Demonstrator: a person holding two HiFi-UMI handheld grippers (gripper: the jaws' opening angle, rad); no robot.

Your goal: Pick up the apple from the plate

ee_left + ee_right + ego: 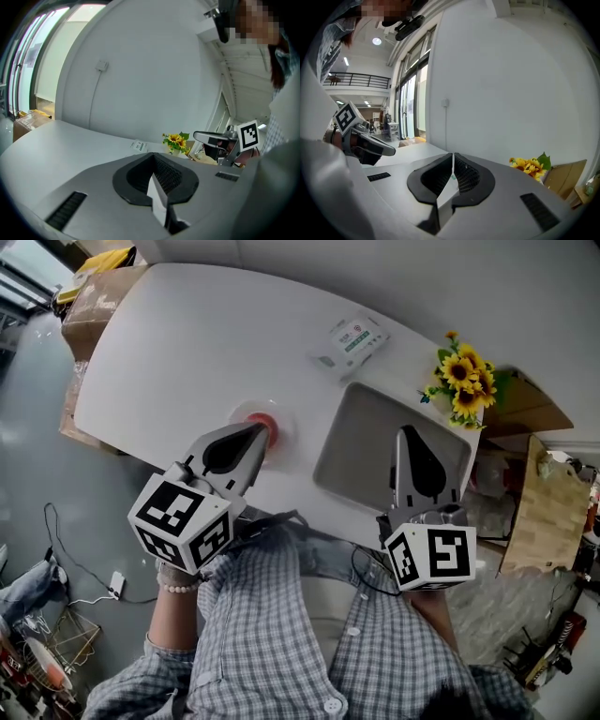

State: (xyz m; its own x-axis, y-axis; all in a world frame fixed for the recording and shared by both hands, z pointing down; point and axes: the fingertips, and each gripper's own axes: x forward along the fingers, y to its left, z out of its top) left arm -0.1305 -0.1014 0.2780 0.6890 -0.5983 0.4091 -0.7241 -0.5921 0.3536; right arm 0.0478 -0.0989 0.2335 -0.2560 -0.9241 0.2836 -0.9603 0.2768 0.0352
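Observation:
In the head view a red apple (266, 425) lies on a small pale plate (242, 412) near the front of the white table (187, 343). My left gripper (262, 427) hangs just in front of it, jaws shut and empty, its tip covering part of the apple. My right gripper (405, 431) is also shut and empty, held over a grey rectangular tray (356, 442) to the right. In the left gripper view the left gripper (153, 158) shows closed jaws and no apple. The right gripper view shows the right gripper (453, 155) closed too.
A bunch of sunflowers (462, 381) stands at the table's right end, and a white-green packet (353, 338) lies at the back. Cardboard boxes (94, 296) sit past the left end. A wooden board (539, 512) and floor clutter are at the right.

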